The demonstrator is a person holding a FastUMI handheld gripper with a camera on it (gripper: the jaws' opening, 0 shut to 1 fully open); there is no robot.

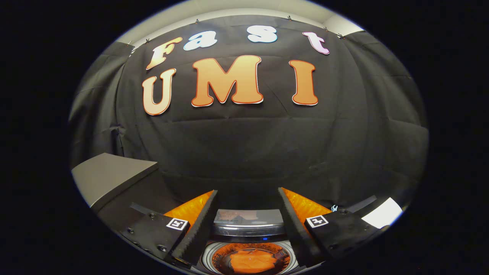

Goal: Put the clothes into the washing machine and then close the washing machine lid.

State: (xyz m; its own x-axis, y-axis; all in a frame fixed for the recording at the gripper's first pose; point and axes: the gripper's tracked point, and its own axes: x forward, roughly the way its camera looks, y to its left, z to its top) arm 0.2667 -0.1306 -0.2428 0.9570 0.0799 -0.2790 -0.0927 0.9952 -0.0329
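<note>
With the gripper (247,214) fingers spread wide and holding nothing, the orange clothes (250,261) sit inside the washing machine (248,252) drum between them, lid (248,217) upright just beyond, so a rushed push could slam it.

Hand-held gripper (247,208) fingers spread apart, holding nothing.

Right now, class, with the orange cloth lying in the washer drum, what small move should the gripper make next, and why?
Probably reach forward to the raised lid and start tipping it down. The orange cloth already lies inside the drum, and the gripper is open and holds nothing, so closing the lid seems to be what remains.
</note>
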